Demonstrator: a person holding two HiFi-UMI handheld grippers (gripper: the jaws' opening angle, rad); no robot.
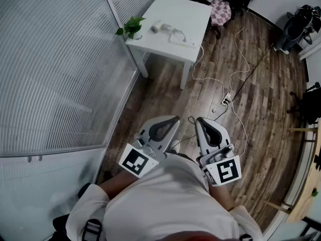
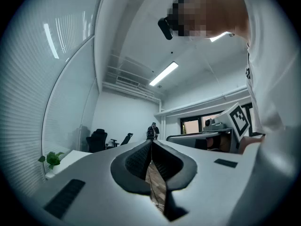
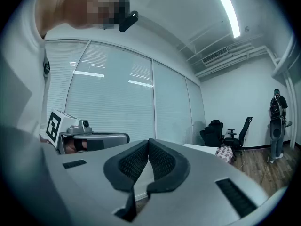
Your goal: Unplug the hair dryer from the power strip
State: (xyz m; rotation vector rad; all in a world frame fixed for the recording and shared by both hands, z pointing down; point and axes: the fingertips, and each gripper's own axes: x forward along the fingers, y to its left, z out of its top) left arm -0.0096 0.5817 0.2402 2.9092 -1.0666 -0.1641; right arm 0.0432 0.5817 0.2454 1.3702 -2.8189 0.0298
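Small white hair dryer (image 1: 156, 28) laid on square white table (image 1: 173, 8) beside long white power strip (image 1: 182, 40), green plant (image 1: 131, 24) held in white pot (image 1: 137, 35), left gripper (image 1: 173, 120) and right gripper (image 1: 199, 122) pressed together — nothing pinched.

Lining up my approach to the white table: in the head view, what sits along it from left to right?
On the table: potted plant → hair dryer → power strip; then the checked cloth just past its right corner.
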